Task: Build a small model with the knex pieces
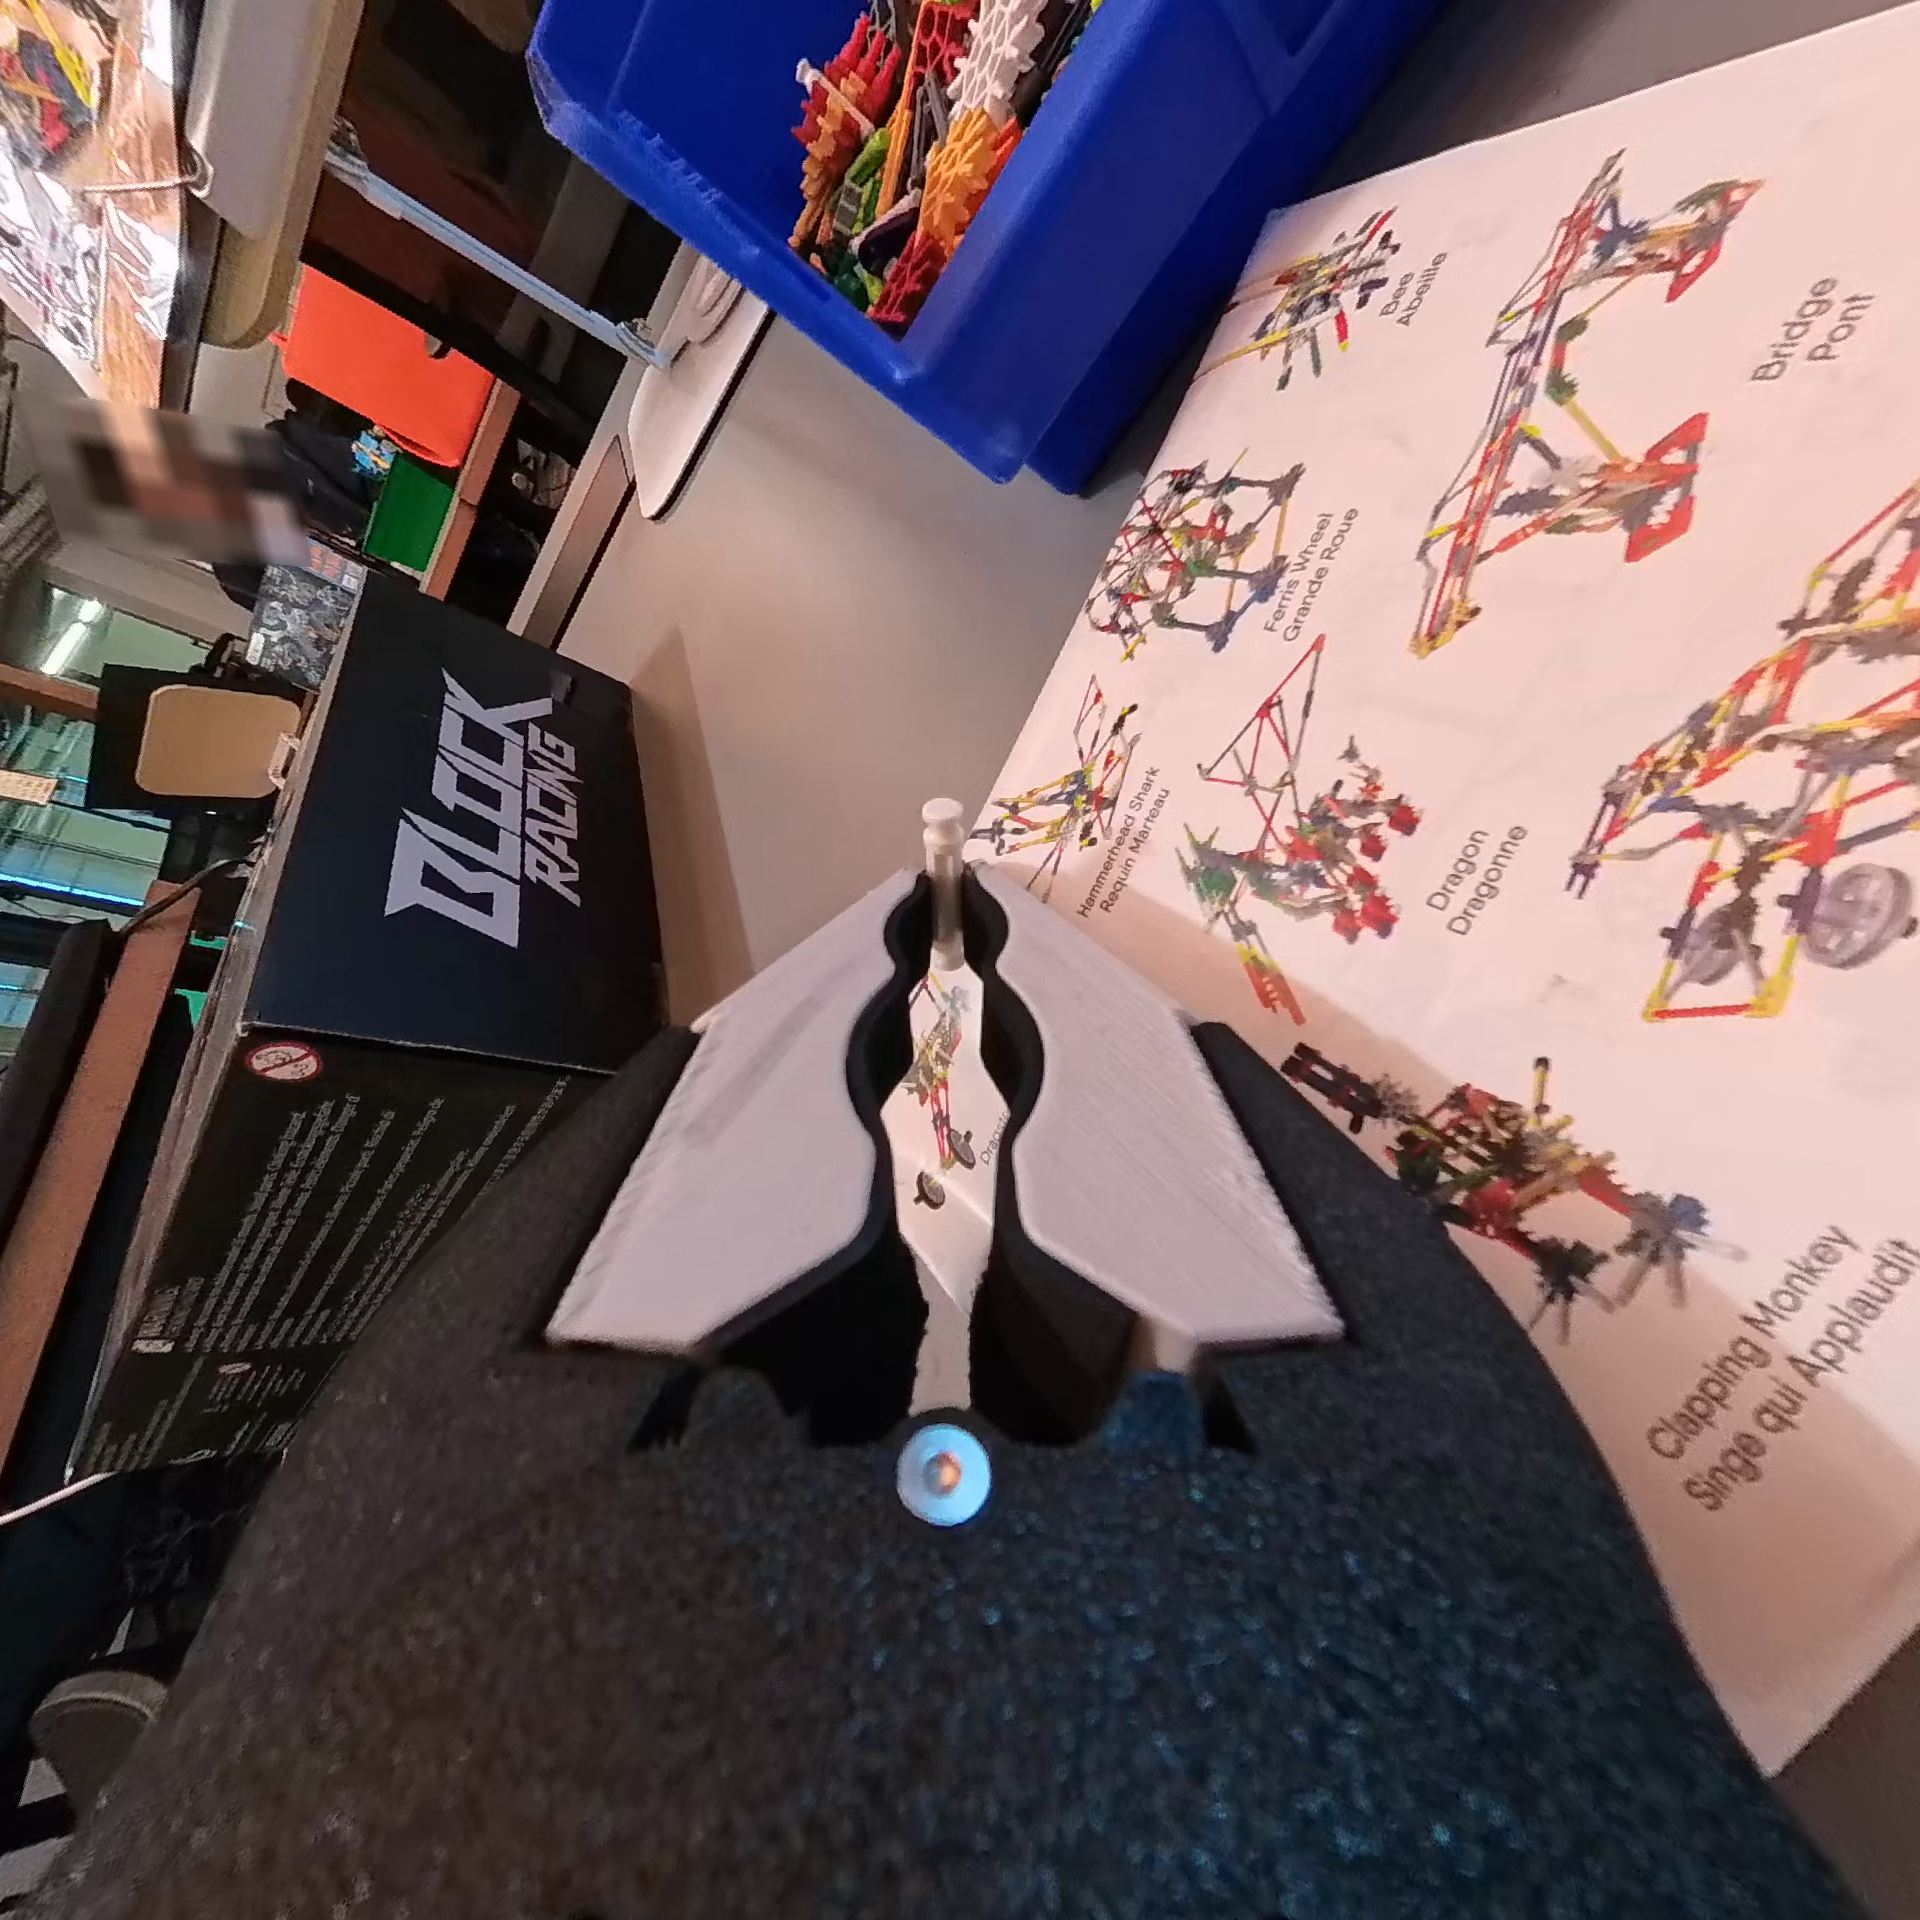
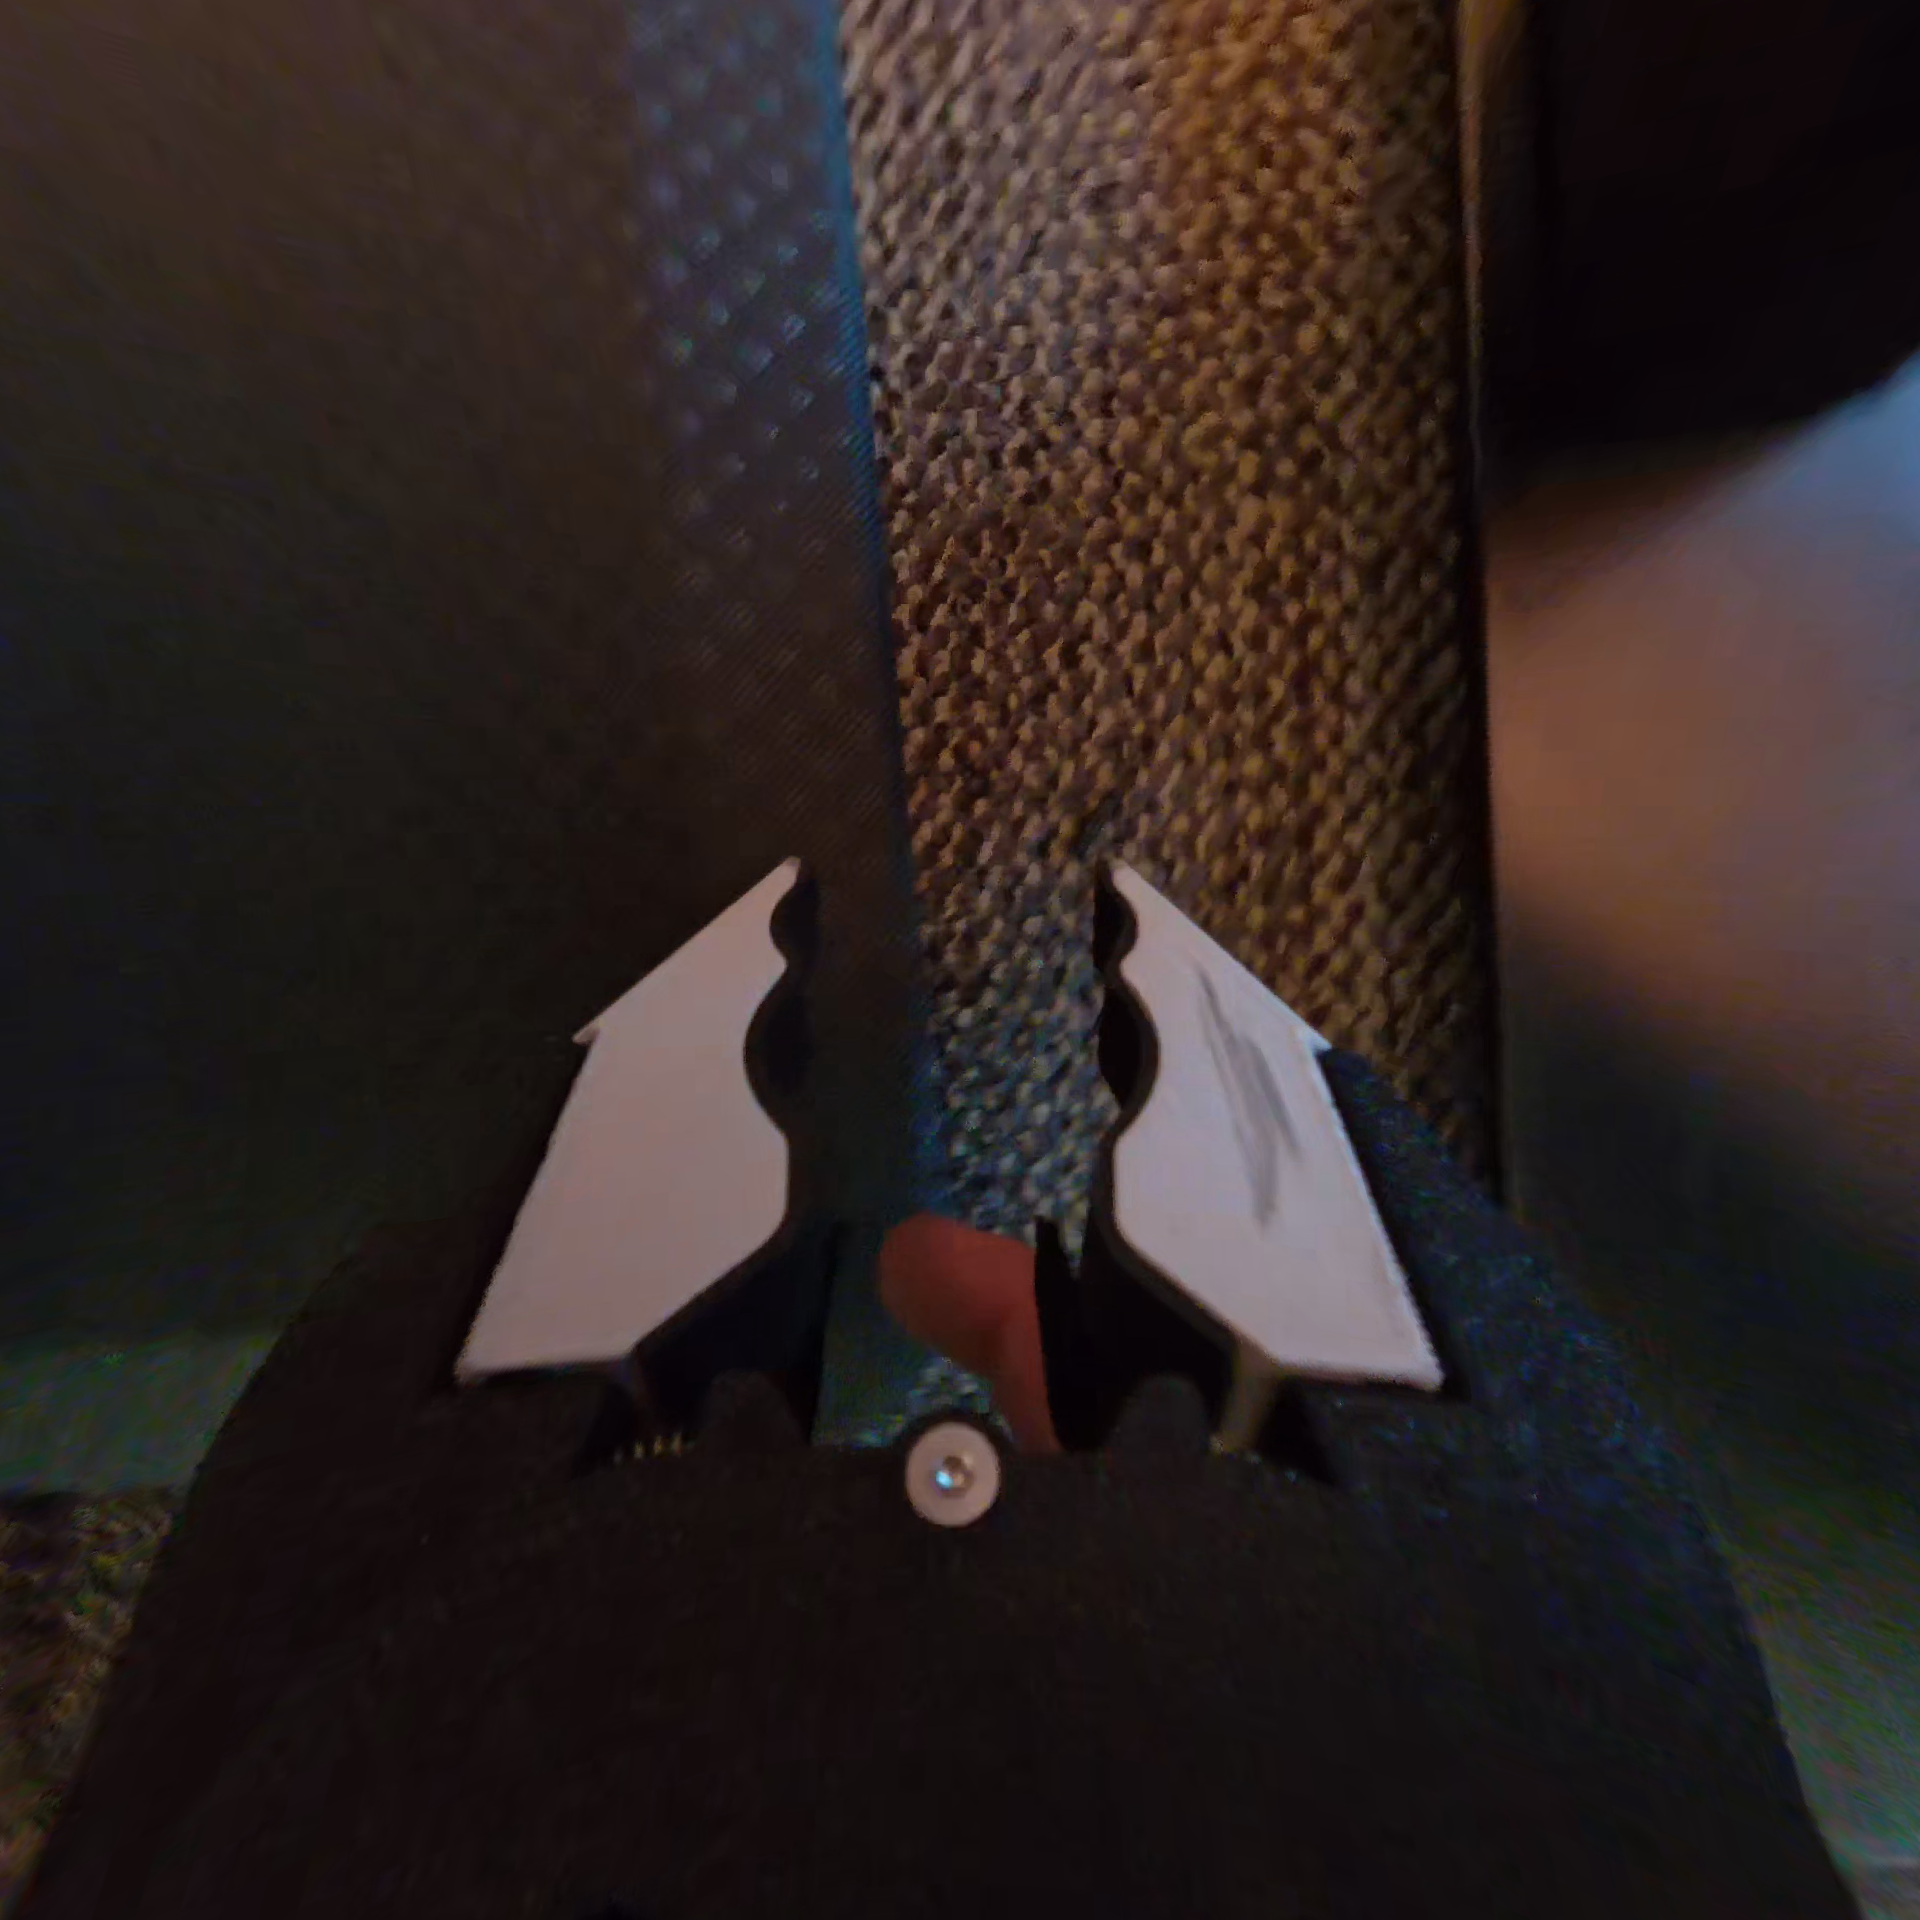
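Left wrist view: we log the left gripper [image 1: 943,883] with its jaws drawn narrow on a short grey rod [image 1: 941,844], pinched at the fingertips, its capped end standing clear beyond them; beneath and to the right lies a white instruction sheet [image 1: 1558,935] printed with coloured models; farther off, a blue bin [image 1: 1039,343] heaped with construction pieces [image 1: 914,135]; to the left, a black box [image 1: 436,831] on the pale table [image 1: 831,520]. Risk, as we judge it: the rod sits only at the tips, so any twist or slackening could let it pivot or drop onto the sheet.

Right wrist view: the right gripper [image 2: 956,883] stands wide and holds nothing; close ahead we note brown woven fabric [image 2: 1164,520] and a dark textured panel [image 2: 468,520]; a small reddish piece [image 2: 966,1299] shows low between the fingers, identity unclear; the scene is dim and blurred.
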`<state>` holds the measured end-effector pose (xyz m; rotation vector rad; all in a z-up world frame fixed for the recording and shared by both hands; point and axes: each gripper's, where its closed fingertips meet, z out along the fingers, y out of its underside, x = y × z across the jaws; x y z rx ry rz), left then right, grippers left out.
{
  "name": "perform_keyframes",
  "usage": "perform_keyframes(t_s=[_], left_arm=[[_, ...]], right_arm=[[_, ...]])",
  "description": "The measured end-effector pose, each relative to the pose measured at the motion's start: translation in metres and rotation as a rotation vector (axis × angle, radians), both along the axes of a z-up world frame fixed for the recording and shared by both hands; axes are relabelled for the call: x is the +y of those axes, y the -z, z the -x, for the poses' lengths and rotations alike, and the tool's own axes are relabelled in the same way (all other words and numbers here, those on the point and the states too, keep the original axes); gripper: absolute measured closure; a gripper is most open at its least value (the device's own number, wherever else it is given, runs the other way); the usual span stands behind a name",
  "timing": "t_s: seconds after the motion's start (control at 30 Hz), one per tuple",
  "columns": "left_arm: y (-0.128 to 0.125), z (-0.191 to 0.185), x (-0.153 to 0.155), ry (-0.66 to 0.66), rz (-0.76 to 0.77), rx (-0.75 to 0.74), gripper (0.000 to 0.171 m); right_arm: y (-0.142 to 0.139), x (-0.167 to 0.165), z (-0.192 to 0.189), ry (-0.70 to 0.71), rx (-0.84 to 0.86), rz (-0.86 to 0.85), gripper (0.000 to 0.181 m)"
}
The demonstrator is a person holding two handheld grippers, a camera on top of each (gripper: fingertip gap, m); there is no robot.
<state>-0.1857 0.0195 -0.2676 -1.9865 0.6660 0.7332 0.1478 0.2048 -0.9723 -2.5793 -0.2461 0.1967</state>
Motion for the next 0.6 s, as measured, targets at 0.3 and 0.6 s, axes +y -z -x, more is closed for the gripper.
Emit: perform_keyframes(t_s=[0.3, 0.6], left_arm=[[0.0, 0.001, 0.0, -0.002, 0.0, 0.0, 0.169], [0.0, 0.001, 0.0, -0.006, -0.005, 0.013, 0.169]], right_arm=[[-0.005, -0.023, -0.031, 0.356, 0.29, -0.135, 0.165], [-0.003, 0.02, -0.048, 0.285, 0.198, -0.161, 0.159]])
